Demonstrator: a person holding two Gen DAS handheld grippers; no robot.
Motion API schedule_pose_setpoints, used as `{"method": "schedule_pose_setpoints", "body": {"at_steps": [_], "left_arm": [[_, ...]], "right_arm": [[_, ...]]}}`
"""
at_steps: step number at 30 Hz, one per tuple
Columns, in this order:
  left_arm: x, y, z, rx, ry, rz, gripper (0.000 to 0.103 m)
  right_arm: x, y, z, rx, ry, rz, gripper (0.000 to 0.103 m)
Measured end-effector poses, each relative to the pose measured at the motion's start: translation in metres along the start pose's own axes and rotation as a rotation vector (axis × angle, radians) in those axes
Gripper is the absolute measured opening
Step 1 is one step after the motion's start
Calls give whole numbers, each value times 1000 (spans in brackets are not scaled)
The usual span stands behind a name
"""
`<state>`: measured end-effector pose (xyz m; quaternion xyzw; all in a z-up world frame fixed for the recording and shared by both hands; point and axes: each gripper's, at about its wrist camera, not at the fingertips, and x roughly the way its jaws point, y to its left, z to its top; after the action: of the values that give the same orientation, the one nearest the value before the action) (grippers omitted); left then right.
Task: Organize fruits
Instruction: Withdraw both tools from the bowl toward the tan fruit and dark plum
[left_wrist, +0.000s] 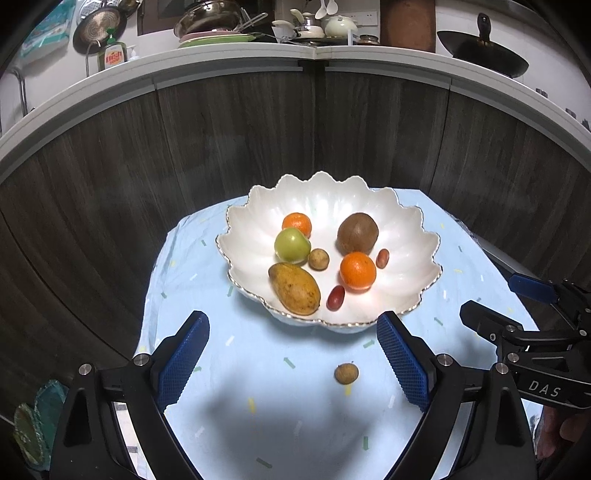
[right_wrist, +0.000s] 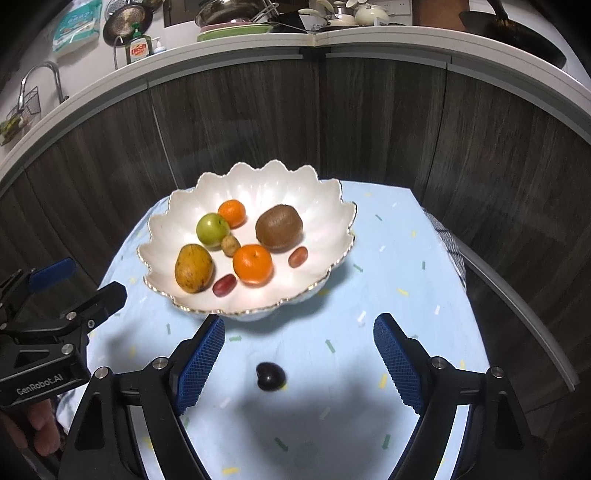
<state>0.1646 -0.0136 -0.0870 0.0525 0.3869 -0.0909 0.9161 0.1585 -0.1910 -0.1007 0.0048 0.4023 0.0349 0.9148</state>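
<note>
Both tools hang spread and empty above the pale blue cloth-covered worktop (left_wrist: 229, 354). Between the left tool's (left_wrist: 291, 354) blue pads lies a small tan round longan (left_wrist: 346, 373); between the right tool's (right_wrist: 299, 354) sits a dark purple grape (right_wrist: 270, 376). Just ahead stands the white scalloped ceramic bowl (right_wrist: 184, 210) of mixed fruit.

Left gripper (left_wrist: 291, 354), right gripper (right_wrist: 299, 356): black frames, blue ridged pads, silver screws, white "DAS", "GenRobot.AI" lettering.

Two oranges (left_wrist: 357, 270), two grapes (left_wrist: 335, 298), one bowl (left_wrist: 258, 206)
</note>
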Motion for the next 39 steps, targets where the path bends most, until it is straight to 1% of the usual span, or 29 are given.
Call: {"method": "schedule_pose_setpoints", "body": {"at_steps": [9,13,20,23,27,29,33,36,39], "left_arm": [[8,-8,-22,55,13,-19,92],[14,-12,-30,82,20,-26,88],[24,-16,-41,125,21,-49,86],[31,-20,-46,154,26,-58,82],[38,-23,-52,171,37,-72,78],[42,-24,-54,179,42,-78,78],[48,-26,-56,192,41,-87,76],[53,-29,-59,202,47,-96,73],[55,-31,-61,210,50,-100,68]], "right_arm": [[8,3,-21,-36,-12,8,83],[11,5,-28,-62,-13,12,83],[19,7,-38,-100,-9,20,83],[23,8,-42,-128,-4,17,83],[32,9,-46,-147,19,31,77],[36,9,-48,-148,34,40,72],[42,9,-52,-156,42,55,70],[45,11,-54,-169,39,65,70],[48,12,-55,-179,37,72,69]]}}
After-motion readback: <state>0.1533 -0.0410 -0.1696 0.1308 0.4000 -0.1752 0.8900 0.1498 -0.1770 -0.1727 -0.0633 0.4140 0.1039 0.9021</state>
